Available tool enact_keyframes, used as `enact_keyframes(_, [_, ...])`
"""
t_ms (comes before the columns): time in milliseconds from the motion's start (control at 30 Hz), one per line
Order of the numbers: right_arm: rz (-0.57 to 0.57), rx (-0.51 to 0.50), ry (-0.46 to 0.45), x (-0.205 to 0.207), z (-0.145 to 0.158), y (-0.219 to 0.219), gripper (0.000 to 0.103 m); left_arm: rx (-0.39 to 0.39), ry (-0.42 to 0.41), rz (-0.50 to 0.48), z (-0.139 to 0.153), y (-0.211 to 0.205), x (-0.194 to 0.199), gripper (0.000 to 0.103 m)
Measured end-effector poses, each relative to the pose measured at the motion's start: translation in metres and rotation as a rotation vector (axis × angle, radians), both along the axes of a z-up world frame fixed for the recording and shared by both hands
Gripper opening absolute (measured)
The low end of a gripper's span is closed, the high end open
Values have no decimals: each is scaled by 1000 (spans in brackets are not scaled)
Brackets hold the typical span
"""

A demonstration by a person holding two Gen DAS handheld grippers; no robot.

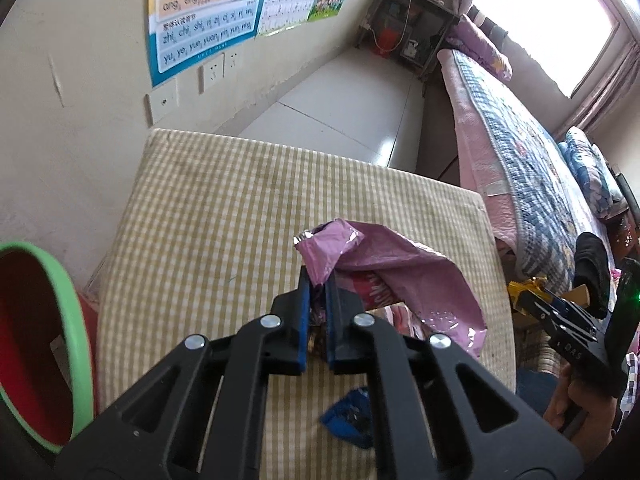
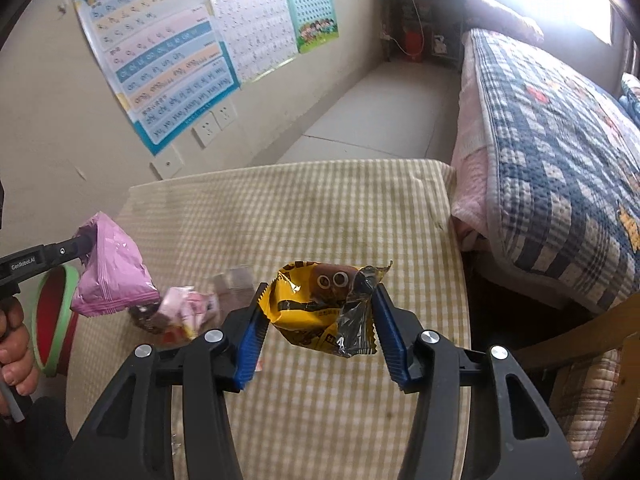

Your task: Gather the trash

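My left gripper [image 1: 318, 280] is shut on a crumpled pink snack bag [image 1: 400, 276] and holds it above the checked table [image 1: 224, 208]. The same bag [image 2: 112, 276] shows at the left of the right wrist view, held by the left gripper [image 2: 82, 242] near a red bin with a green rim [image 2: 52, 312]. My right gripper [image 2: 320, 312] holds a yellow snack wrapper [image 2: 316, 312] between its jaws, above the table [image 2: 360, 216]. A blue wrapper [image 1: 348, 416] lies on the table under my left gripper. Pink and brown wrappers [image 2: 180, 312] lie on the table's left part.
The bin [image 1: 36, 340] stands by the table's left edge. A bed with a blue quilt [image 2: 560, 152] runs along the right. A wall with posters [image 2: 160, 68] and sockets is behind the table. A dark shelf [image 2: 420, 24] stands far back.
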State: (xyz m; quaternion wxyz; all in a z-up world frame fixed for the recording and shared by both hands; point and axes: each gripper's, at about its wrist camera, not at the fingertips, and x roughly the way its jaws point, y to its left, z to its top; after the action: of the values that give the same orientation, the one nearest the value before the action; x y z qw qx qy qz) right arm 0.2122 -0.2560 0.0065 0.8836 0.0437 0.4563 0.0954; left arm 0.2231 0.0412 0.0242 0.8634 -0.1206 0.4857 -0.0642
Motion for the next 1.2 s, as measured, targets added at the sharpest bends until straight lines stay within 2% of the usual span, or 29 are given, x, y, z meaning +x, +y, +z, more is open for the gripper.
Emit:
enact_keyframes(467, [86,-6,-50,-48,35,40,49,1,-45,48,27,21,-74,6])
enact_keyframes(800, [157,-25,-94,-65,55,75,49,-7,-84,126,45,60,-114,6])
enact_keyframes(1200, [255,-29,-121,-73,67,133,49,-2,-111,231,55,118,-145,6])
